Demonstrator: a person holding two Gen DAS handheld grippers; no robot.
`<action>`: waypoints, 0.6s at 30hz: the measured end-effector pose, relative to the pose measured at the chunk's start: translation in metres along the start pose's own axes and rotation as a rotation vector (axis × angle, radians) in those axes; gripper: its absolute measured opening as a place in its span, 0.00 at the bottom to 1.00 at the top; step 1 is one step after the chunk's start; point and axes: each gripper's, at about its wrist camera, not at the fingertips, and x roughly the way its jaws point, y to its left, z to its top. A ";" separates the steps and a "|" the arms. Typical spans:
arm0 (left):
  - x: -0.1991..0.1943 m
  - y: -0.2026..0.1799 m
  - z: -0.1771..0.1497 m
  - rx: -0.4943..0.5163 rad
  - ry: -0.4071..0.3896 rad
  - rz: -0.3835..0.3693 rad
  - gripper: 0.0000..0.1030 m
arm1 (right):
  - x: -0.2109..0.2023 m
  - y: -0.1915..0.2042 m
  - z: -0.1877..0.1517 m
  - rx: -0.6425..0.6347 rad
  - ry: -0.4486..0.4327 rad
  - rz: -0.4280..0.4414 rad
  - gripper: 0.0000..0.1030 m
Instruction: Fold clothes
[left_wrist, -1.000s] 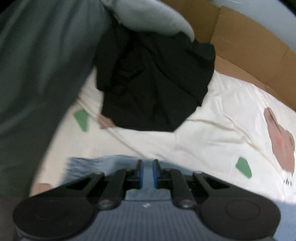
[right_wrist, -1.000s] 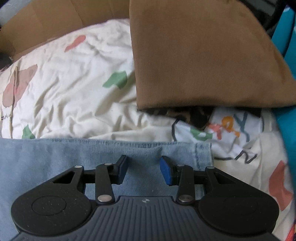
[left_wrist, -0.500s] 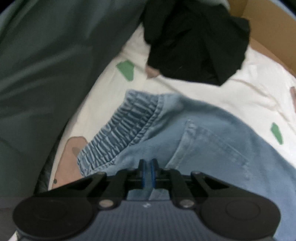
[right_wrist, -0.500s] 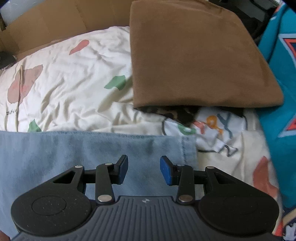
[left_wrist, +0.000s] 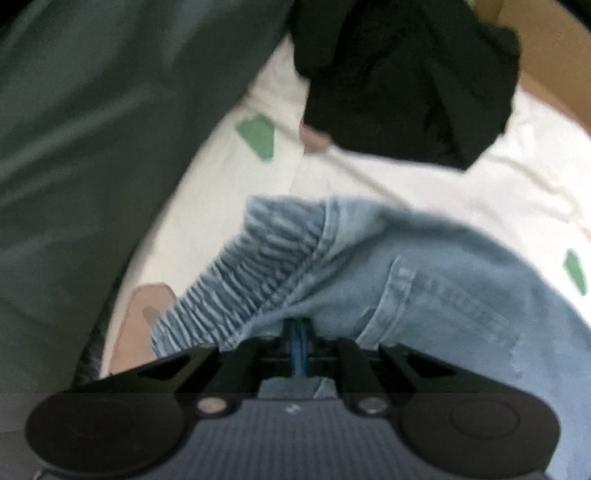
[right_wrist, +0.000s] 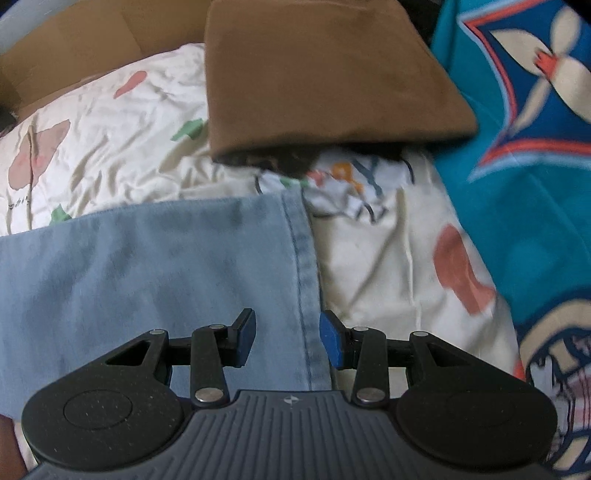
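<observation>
**Left wrist view: waistband end pinched, hem end waiting**

Left wrist view. Our left gripper (left_wrist: 298, 341) has its blue pads drawn together with hardly a gap, and a fold of the light blue denim trousers (left_wrist: 436, 280) rises up around them. We read this as a pinch on the cloth just below the gathered elastic waistband (left_wrist: 258, 273), taken there most likely because the bunched band gives a firm edge to lift. The picture is soft, so we cannot say how much cloth is caught. Beyond the waistband lies the cream bed sheet with green and pink patches (left_wrist: 443, 184), then a crumpled black garment (left_wrist: 402, 74) near the cardboard panel (left_wrist: 546, 59). A dark green cloth (left_wrist: 92, 147) fills the left side.

Right wrist view. Our right gripper (right_wrist: 287, 341) stands half open, and we cannot tell whether the pads touch the cloth. The stitched hem edge of the trousers (right_wrist: 301, 258) runs up between its blue pads, a sensible spot, we judge, for taking the far end. The trousers lie flat on the sheet. Farther out sits a folded brown cloth (right_wrist: 325, 81) over a printed white garment (right_wrist: 354, 184), with a teal patterned blanket (right_wrist: 517, 147) to the right.
</observation>
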 end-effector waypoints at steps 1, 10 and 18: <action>-0.007 0.002 0.003 -0.004 -0.016 -0.012 0.05 | 0.000 -0.002 -0.003 0.005 0.005 -0.001 0.44; 0.001 0.003 0.036 -0.091 -0.041 -0.025 0.06 | 0.018 -0.001 -0.031 0.043 0.087 -0.003 0.44; 0.037 0.003 0.047 -0.109 -0.020 -0.009 0.05 | 0.020 -0.011 -0.045 0.116 0.118 -0.021 0.44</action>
